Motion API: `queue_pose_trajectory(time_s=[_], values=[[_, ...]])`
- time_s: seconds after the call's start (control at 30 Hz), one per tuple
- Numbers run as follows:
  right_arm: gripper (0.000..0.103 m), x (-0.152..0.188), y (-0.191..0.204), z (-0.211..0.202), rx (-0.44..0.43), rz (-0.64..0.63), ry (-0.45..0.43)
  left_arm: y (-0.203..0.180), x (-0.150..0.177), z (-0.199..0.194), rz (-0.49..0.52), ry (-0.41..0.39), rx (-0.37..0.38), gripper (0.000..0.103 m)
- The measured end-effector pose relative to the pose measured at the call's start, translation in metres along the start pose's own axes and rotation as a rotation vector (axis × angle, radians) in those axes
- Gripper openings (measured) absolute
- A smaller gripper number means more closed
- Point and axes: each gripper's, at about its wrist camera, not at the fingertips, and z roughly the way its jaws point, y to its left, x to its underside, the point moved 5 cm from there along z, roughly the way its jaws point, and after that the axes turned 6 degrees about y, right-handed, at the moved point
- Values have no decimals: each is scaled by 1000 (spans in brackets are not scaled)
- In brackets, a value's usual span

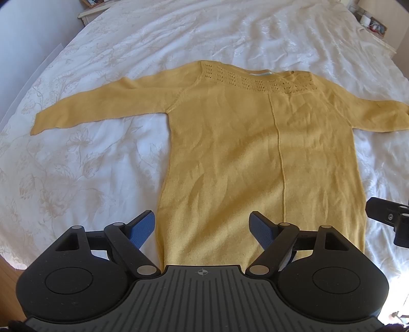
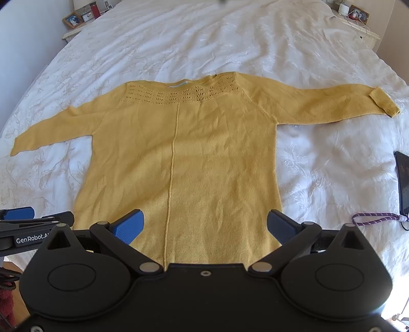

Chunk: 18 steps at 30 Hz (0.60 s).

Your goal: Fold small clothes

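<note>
A wide bed (image 2: pixel 204 46) fills the room, covered by a white bedspread (image 1: pixel 76 153) with a faint floral pattern, rumpled into soft creases and brightly lit by daylight. At its far end stand two pale bedside tables: the one on the left (image 2: pixel 70 33) carries a framed photo (image 2: pixel 72 20), a small clock and a red bottle (image 2: pixel 94 10), the one on the right (image 2: pixel 368 33) a second framed picture (image 2: pixel 359 12) and a white jar. Pale walls (image 1: pixel 30 28) rise behind, and a strip of wooden floor (image 1: pixel 9 274) shows at the bed's near left corner.
</note>
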Motion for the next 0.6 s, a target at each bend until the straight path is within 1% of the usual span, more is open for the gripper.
queue_pose_trajectory(time_s=[0.47,0.6], values=[[102,3,4,5,-15,11,16,3,-2,2,-2,8,2,80],[102,3,3,9,-41,25,25,3,-3,6,7,14,3,80]])
